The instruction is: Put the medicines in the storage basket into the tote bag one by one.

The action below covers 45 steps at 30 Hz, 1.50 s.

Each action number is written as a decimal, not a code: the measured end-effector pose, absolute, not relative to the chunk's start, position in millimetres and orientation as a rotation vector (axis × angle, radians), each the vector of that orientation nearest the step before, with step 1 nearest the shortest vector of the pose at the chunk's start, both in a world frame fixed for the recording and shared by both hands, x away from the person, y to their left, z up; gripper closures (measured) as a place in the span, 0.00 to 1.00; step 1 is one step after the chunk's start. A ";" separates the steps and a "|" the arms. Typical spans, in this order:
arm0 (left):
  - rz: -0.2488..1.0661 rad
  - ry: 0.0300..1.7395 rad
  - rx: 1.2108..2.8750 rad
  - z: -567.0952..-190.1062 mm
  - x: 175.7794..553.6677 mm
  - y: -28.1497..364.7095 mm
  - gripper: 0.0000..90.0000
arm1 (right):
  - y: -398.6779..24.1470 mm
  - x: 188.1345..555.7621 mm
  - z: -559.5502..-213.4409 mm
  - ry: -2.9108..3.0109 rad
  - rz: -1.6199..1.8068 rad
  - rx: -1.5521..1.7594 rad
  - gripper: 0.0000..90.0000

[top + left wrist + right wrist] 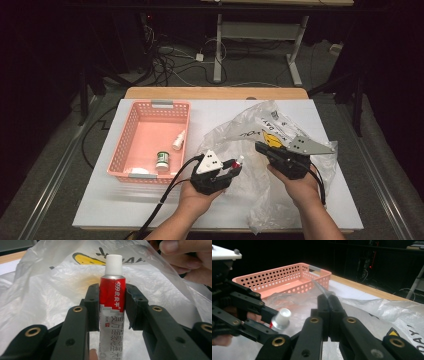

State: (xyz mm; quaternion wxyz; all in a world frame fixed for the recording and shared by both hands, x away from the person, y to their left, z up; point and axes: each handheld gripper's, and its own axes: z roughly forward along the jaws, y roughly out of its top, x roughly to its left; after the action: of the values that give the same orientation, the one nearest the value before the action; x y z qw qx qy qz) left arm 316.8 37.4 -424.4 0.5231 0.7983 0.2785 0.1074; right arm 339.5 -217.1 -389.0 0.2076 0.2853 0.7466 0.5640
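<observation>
A red and white ointment tube [111, 302] with a white cap [281, 317] is clamped between the jaws of my left gripper [236, 165], which is shut on it beside the mouth of a clear plastic bag [270, 130]. The tube's cap end [239, 160] points toward the bag. My right gripper [261, 147] is shut on the bag's thin edge [322, 290] and holds it up off the white table [100, 200]. A salmon-pink perforated basket [125, 145] sits at the table's left with a green-labelled jar [162, 160] and a small white bottle [178, 140] inside.
The bag, printed with a yellow mark [272, 139] and black lettering, spreads over the right half of the table. Cables trail from the left gripper over the front edge. A desk frame and tangled floor cables [170, 60] lie beyond the table's wooden far edge [215, 93].
</observation>
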 end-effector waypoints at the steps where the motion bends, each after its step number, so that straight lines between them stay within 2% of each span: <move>1: 0.261 0.665 1.917 -424.4 318.0 35.6 0.73 | -216.9 339.5 -389.0 2.078 1.573 0.793 1.00; 10: 0.297 0.647 1.923 -421.4 329.7 18.7 0.73 | -216.9 341.5 -389.1 2.066 1.585 0.799 1.00; 30: 0.324 0.715 1.967 -451.1 365.7 -26.0 0.73 | -225.3 342.7 -383.1 2.022 1.618 0.809 1.00; 45: 0.313 0.749 2.005 -469.5 380.1 -43.4 0.73 | -229.8 343.4 -382.7 2.010 1.622 0.821 1.00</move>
State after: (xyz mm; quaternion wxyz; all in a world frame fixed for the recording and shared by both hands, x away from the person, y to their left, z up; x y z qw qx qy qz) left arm 380.1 -43.4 -469.5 0.4699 0.8182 0.3056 0.1278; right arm 343.4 -229.8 -382.7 0.2142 0.2961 0.7244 0.5845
